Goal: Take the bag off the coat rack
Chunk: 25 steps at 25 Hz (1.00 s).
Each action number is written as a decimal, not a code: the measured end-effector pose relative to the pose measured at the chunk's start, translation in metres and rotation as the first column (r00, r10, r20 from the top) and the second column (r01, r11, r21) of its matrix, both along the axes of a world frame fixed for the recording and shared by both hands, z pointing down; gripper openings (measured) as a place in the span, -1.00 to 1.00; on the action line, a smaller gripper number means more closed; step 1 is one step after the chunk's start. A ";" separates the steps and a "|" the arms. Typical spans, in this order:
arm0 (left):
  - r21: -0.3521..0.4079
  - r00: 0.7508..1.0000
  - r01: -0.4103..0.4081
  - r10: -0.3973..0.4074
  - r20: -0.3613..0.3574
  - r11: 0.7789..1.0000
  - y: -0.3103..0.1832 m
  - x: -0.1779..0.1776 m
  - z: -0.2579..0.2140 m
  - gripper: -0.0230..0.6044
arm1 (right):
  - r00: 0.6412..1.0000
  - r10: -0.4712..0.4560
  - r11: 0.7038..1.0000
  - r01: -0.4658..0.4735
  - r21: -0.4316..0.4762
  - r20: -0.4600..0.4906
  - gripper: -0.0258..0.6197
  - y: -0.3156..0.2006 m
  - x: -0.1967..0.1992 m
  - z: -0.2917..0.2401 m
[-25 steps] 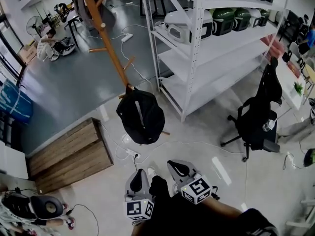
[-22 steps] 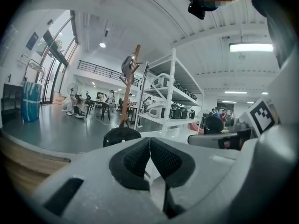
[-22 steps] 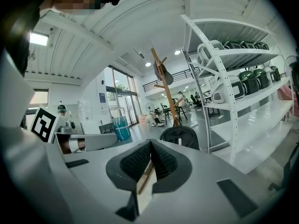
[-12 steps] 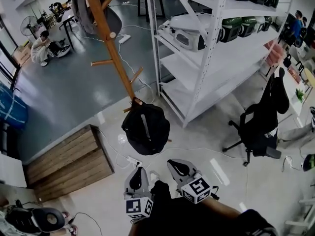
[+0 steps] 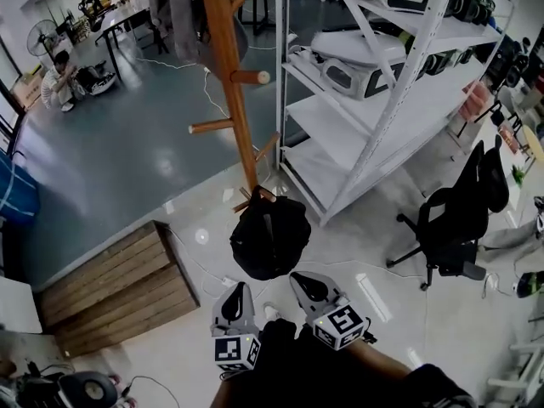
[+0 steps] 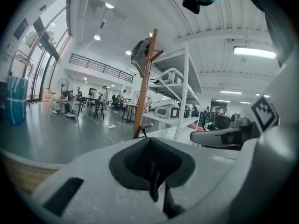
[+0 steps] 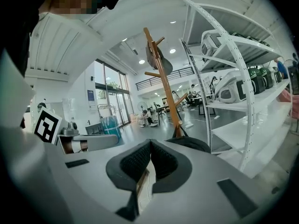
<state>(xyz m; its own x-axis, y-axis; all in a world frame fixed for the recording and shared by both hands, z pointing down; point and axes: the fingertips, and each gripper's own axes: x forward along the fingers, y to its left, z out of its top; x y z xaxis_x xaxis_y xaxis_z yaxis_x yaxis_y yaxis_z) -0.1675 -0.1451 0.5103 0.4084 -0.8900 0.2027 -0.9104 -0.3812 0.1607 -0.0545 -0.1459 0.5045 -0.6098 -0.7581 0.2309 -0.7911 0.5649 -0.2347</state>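
Note:
A black bag (image 5: 270, 236) hangs from a low peg of the wooden coat rack (image 5: 229, 83); its top also shows in the right gripper view (image 7: 189, 143) at the foot of the rack's pole (image 7: 163, 78). A grey garment (image 5: 174, 11) hangs on an upper peg. My left gripper (image 5: 236, 294) and right gripper (image 5: 304, 285) are side by side just short of the bag, pointing at it. Both are shut with nothing between the pads. In the left gripper view the rack (image 6: 145, 78) stands ahead and the bag is hidden behind the jaws.
White metal shelving (image 5: 382, 100) with appliances stands right of the rack. A black office chair (image 5: 455, 219) is further right. A wooden step (image 5: 110, 287) edges the raised grey floor on the left. Cables lie on the floor round the rack. A person (image 5: 58, 75) sits far back left.
Both grippers and my head have moved forward towards the rack. The bag now hangs right in front of the gripper tips, and the rack looks larger and closer.

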 end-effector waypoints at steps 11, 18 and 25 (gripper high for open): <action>-0.024 1.000 -0.009 0.009 0.006 1.000 -0.056 -0.012 0.010 -0.87 | 1.000 0.005 1.000 -0.005 -0.012 -0.016 -0.88 -0.058 -0.010 0.004; -0.039 0.998 0.061 -0.060 0.028 0.997 -0.087 -0.009 0.015 -0.87 | 0.997 -0.075 0.997 0.074 -0.020 -0.029 -0.88 -0.096 -0.004 0.013; -0.051 0.994 0.102 -0.100 0.040 0.993 -0.115 0.006 0.024 -0.87 | 0.993 -0.114 0.993 0.113 -0.030 -0.036 -0.88 -0.135 0.016 0.025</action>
